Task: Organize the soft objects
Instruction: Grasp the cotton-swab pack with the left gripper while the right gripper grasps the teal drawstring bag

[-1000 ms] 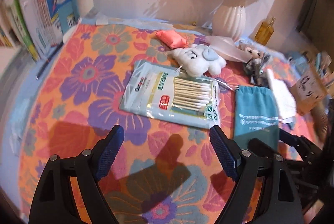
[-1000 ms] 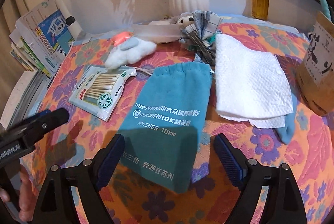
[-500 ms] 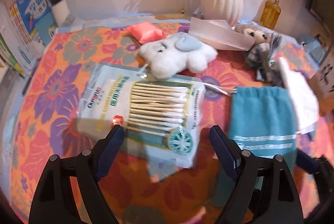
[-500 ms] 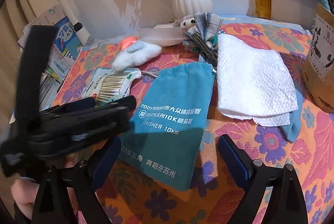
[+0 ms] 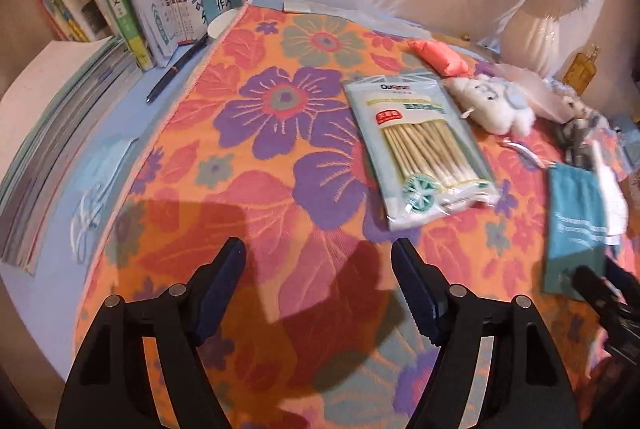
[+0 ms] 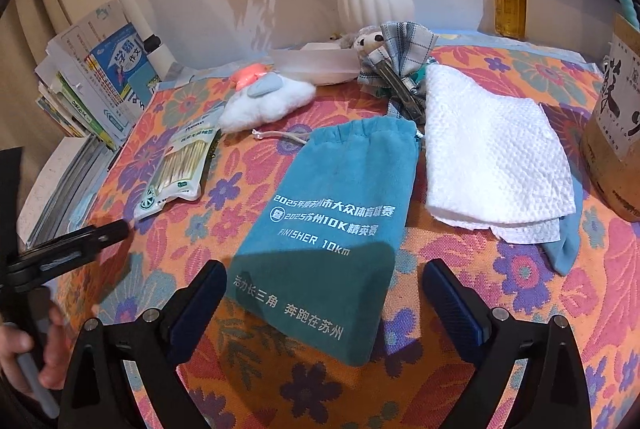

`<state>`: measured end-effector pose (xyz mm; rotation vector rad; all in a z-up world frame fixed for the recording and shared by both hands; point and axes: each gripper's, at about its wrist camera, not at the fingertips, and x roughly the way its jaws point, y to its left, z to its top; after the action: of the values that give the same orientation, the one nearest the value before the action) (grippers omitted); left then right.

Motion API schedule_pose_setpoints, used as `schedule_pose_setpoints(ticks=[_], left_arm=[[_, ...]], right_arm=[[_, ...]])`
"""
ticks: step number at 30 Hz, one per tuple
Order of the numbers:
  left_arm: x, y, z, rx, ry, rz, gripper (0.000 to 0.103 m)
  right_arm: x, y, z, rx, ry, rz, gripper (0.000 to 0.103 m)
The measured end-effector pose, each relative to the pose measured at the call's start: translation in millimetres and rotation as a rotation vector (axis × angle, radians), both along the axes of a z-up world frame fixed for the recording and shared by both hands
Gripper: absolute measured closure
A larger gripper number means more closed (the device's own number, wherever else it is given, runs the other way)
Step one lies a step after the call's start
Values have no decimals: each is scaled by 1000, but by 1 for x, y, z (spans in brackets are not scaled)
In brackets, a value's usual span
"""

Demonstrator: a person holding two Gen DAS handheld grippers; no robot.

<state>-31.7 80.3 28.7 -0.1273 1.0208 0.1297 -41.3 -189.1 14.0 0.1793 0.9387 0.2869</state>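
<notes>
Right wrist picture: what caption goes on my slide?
Open right gripper poised over a teal drawstring pouch on a flowery tablecloth.

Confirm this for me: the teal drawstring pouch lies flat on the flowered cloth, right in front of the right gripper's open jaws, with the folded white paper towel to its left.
One detail is wrong. In the right wrist view the folded white paper towel lies to the right of the teal drawstring pouch, not its left. The rest holds: the pouch lies flat on the flowered cloth, in front of the right gripper, whose jaws are open.
</notes>
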Motion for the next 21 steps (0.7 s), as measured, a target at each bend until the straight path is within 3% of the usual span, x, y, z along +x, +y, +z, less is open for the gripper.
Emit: schedule_pose_setpoints(ticks=[4,8,11,13,17,19,21], left_arm=[[-9,-17,20,-120,-2,-51,28],[-25,-35,42,-188,-34,-88,28],[-13,-46,48,-149,-94,-90,18],[6,-46,44,-122,-152,-63,15],[53,-48,13,-139,-102,-51,16],[65,-58,3,-60,-141,-52,16],[75,-66,-7,-6,-111,-75,15]], right_arm=[[1,-1,0,6,9,6,4],[5,-3,1,32,91,-13,0],[15,7,2,-3,159,-48,0],[19,16,1,-37,155,-68,0],[22,42,-7,-214,86,-89,0],[22,49,-10,-268,53,-95,0],[21,49,-9,-262,47,-97,0]])
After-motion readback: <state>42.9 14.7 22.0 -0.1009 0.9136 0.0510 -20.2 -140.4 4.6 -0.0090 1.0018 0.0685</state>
